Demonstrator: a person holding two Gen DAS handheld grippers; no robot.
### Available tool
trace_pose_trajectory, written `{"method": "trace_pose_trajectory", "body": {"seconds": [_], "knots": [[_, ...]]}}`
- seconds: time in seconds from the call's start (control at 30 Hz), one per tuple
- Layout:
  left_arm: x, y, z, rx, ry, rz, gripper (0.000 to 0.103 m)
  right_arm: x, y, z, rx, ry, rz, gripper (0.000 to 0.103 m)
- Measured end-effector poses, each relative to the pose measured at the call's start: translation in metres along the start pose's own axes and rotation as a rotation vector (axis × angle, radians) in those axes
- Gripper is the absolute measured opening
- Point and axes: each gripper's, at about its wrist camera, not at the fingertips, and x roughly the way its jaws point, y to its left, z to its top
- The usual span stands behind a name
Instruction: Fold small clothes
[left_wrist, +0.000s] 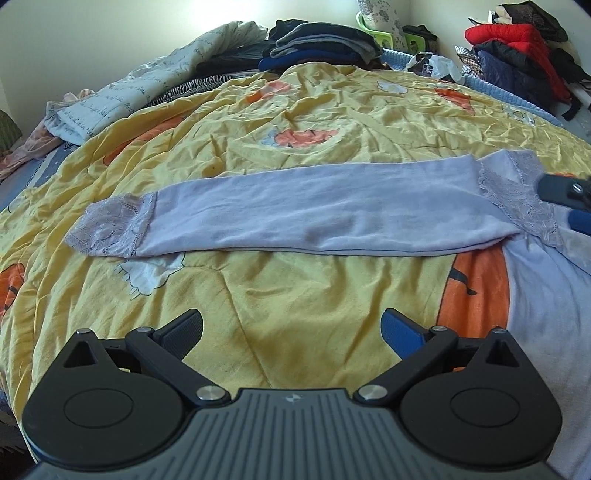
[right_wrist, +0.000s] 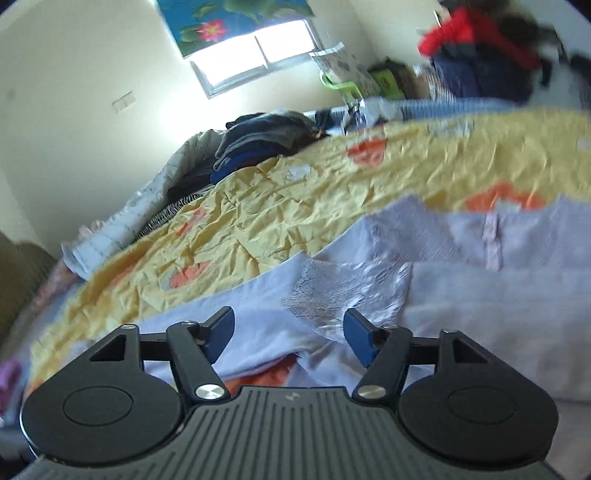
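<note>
A pale lilac top with lace trim lies on the yellow quilt (left_wrist: 295, 295). Its long sleeve (left_wrist: 314, 206) stretches flat across the bed in the left wrist view, with a lace cuff (left_wrist: 110, 225) at the left end. The body of the top (left_wrist: 546, 295) lies at the right. My left gripper (left_wrist: 291, 332) is open and empty above bare quilt, short of the sleeve. My right gripper (right_wrist: 288, 336) is open over the lilac top (right_wrist: 480, 314), near its lace shoulder panel (right_wrist: 343, 295); it also shows at the right edge of the left wrist view (left_wrist: 565, 199). The right wrist view is blurred.
A stack of folded dark clothes (left_wrist: 321, 44) sits at the far end of the bed. A pale quilted blanket (left_wrist: 147, 85) lies bunched at the far left. Red and dark jackets (left_wrist: 517, 48) are piled at the far right. A window (right_wrist: 258, 51) is in the wall.
</note>
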Motion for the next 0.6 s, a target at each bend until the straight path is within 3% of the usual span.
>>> {"method": "trace_pose_trajectory", "body": {"seconds": [0.17,0.6], "knots": [[0.005,0.007,0.002,-0.024,0.009,-0.002,0.103,-0.03,0.005,-0.014,-0.101,-0.051,-0.073,0.078],[0.024,0.043,0.012,-0.163,0.041,0.028,0.103,-0.054,-0.021,-0.036,-0.014,-0.056,-0.097,0.079]]}}
